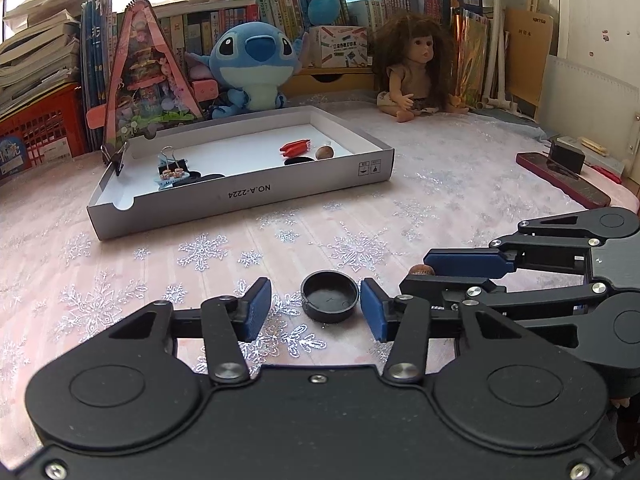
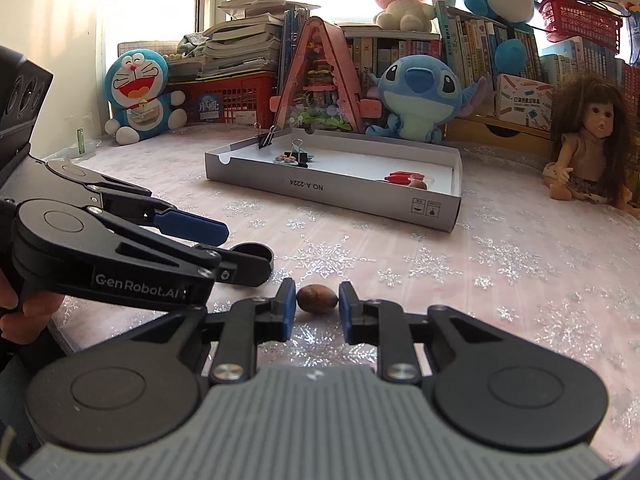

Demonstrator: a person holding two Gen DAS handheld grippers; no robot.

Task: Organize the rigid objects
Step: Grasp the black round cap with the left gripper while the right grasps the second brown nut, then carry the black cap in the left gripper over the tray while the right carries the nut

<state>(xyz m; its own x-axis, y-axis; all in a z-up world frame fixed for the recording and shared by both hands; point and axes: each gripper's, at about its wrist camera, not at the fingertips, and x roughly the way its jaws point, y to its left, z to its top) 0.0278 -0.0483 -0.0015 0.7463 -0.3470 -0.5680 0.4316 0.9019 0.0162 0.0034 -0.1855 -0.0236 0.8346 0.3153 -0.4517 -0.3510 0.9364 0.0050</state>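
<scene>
A round black cap (image 1: pixel 330 296) lies open side up on the snowflake cloth between the pads of my left gripper (image 1: pixel 316 310). The right pad is at its rim and the left pad stands clear, so that gripper is open. In the right wrist view the cap (image 2: pixel 253 251) shows past the left gripper (image 2: pixel 246 246). My right gripper (image 2: pixel 317 308) is shut on a small brown nut (image 2: pixel 317 298) resting on the cloth. From the left wrist view, the nut (image 1: pixel 421 270) peeks out between the right gripper's (image 1: pixel 416 271) fingers. Farther back sits a shallow grey cardboard tray (image 1: pixel 240 196), (image 2: pixel 332 188).
The tray holds binder clips (image 1: pixel 172 166), a red piece (image 1: pixel 295 147), another nut (image 1: pixel 324 153) and dark caps. Behind it stand a blue plush (image 1: pixel 252 64), a doll (image 1: pixel 416 68), a pink triangular house (image 1: pixel 144 80) and books. A dark red case (image 1: pixel 560 178) lies right.
</scene>
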